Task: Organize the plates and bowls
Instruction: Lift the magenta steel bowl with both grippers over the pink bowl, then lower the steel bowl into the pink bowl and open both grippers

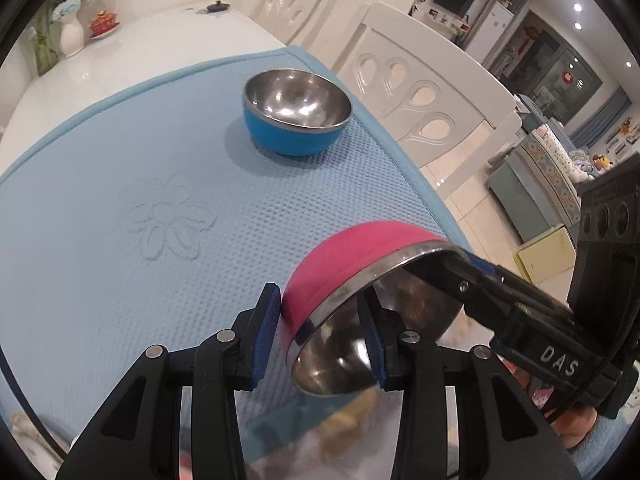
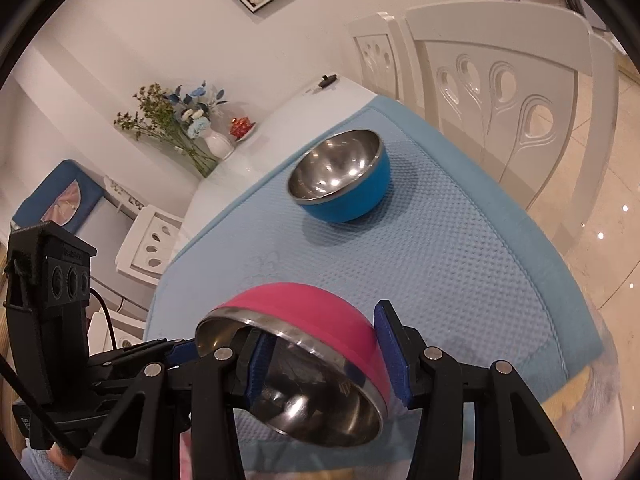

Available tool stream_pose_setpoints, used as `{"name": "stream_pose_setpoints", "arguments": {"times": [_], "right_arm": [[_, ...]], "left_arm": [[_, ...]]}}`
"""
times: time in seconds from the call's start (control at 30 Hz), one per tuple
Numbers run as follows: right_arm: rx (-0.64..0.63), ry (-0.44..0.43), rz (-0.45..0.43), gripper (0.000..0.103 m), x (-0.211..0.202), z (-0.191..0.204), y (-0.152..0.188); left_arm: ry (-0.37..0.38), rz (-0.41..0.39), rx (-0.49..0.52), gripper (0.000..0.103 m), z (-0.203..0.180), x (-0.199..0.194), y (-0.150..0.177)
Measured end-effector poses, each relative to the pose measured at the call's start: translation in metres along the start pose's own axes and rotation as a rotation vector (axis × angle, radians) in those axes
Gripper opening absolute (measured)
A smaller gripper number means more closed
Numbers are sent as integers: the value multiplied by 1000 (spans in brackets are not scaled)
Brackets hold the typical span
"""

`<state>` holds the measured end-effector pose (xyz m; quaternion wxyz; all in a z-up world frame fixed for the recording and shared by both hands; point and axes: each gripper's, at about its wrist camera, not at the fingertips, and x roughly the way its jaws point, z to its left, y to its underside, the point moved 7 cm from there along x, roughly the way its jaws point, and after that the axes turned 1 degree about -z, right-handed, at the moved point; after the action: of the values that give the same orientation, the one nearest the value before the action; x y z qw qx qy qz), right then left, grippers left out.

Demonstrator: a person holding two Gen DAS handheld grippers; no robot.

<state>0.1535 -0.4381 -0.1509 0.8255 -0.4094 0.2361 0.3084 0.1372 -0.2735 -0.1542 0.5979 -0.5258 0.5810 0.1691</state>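
Note:
A pink bowl (image 1: 344, 256) with a steel inside hangs tilted above the light blue mat (image 1: 120, 160), its opening turned toward both cameras. My left gripper (image 1: 320, 332) is shut on its rim, one pad on the pink outside and one inside. The right gripper's finger (image 1: 480, 276) clamps the opposite rim. In the right wrist view my right gripper (image 2: 326, 360) straddles the pink bowl (image 2: 304, 308) wall, its outer pad pressing on the pink side. A blue bowl (image 1: 296, 108) (image 2: 340, 172) stands upright and empty farther back on the mat (image 2: 460, 260).
White chairs (image 1: 420, 92) (image 2: 500, 80) stand close along the table's right edge. At the far end of the white table (image 1: 140, 52) are a vase of flowers (image 1: 72, 36) (image 2: 218, 144) and a small red dish (image 1: 104, 24). Tiled floor lies beyond the mat's edge.

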Motion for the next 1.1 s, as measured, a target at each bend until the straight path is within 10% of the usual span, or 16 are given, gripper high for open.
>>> {"name": "stream_pose_setpoints", "arguments": {"times": [0.87, 1.1], "right_arm": [[-79, -121, -48, 46, -44, 134, 83], [-140, -190, -58, 32, -41, 178, 92]], "left_arm": [[1, -142, -50, 36, 51, -107, 59], [-27, -242, -154, 36, 90, -107, 66]]}}
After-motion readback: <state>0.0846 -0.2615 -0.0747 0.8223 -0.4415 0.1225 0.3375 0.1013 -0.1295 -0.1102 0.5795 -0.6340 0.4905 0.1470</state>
